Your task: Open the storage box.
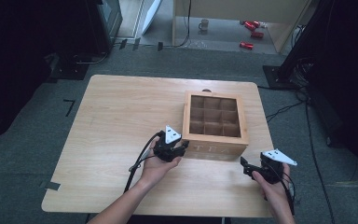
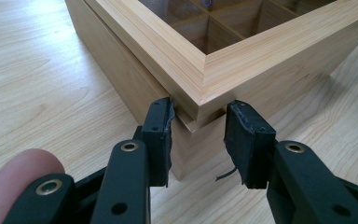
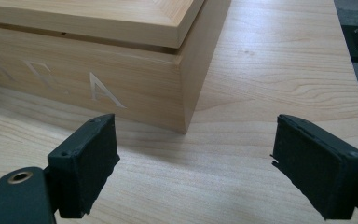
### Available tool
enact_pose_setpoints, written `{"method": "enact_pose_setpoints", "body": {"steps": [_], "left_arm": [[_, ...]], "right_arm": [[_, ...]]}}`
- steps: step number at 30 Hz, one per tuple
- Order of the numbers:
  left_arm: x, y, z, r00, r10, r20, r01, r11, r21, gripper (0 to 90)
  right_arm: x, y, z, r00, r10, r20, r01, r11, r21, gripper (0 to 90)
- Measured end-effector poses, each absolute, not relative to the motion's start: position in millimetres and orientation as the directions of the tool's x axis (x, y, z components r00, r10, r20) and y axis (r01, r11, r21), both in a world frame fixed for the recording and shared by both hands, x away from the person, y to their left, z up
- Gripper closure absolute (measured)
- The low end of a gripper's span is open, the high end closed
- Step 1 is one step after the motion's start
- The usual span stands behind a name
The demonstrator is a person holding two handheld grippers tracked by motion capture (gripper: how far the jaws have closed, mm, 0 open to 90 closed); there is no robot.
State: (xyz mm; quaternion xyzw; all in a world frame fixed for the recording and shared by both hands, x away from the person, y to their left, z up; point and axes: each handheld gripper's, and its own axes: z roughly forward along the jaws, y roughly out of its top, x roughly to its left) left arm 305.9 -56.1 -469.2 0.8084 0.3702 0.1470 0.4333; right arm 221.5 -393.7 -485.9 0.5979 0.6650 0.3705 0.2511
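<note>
Straddling the near-left corner of the wooden tea box [image 2: 242, 60], the left gripper [image 2: 199, 135] has its rubbery jaws parted, one pad touching the lid edge. Right gripper [image 3: 193, 161] gapes wide over bare table [image 3: 279, 70], facing carved letters. High view shows the lid's glass grid.

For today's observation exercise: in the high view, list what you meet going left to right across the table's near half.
Bare table → left gripper at the tea box's front-left corner → tea box → right gripper, short of the box.
</note>
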Motion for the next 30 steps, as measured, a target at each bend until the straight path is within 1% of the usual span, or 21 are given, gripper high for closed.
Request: {"method": "enact_pose_setpoints", "body": {"steps": [6,9,11,12,18,21,22,23,30], "left_arm": [[306.4,-56.2,-466.8,0.680,0.728,-0.088,0.474,-0.345,0.810,62.8],[305.5,-58.1,-464.5,0.677,0.732,-0.078,0.466,-0.343,0.816,63.4],[305.6,-59.6,-462.5,0.676,0.734,-0.071,0.460,-0.344,0.819,63.4],[305.8,-60.1,-461.1,0.675,0.734,-0.072,0.459,-0.342,0.820,63.4],[307.2,-61.7,-455.8,0.677,0.732,-0.072,0.457,-0.342,0.821,63.1],[308.2,-61.5,-454.1,0.681,0.729,-0.071,0.455,-0.344,0.821,62.8],[308.3,-61.3,-453.2,0.681,0.729,-0.071,0.456,-0.345,0.820,62.7],[308.6,-61.1,-452.3,0.681,0.728,-0.071,0.454,-0.345,0.822,62.7],[310.1,-60.0,-444.9,0.682,0.727,-0.075,0.447,-0.333,0.830,62.5]], "right_arm": [[221.6,-394.9,-483.5,-0.157,0.981,0.112,0.602,0.006,0.798,14.0],[222.3,-395.2,-481.1,-0.162,0.980,0.113,0.594,0.005,0.804,16.1],[223.3,-395.8,-477.7,-0.168,0.979,0.118,0.581,0.002,0.814,20.5],[223.3,-395.8,-477.7,-0.168,0.979,0.118,0.581,0.002,0.814,20.5],[229.1,-395.0,-469.6,-0.169,0.978,0.124,0.548,-0.011,0.836,28.5],[235.1,-392.1,-465.8,-0.168,0.979,0.119,0.527,-0.013,0.849,31.0],[240.2,-388.8,-464.1,-0.165,0.981,0.105,0.517,-0.004,0.856,33.2],[240.2,-388.8,-464.1,-0.165,0.981,0.105,0.517,-0.004,0.856,33.2],[256.7,-375.3,-462.5,-0.173,0.984,0.042,0.469,0.044,0.882,41.2]]}}
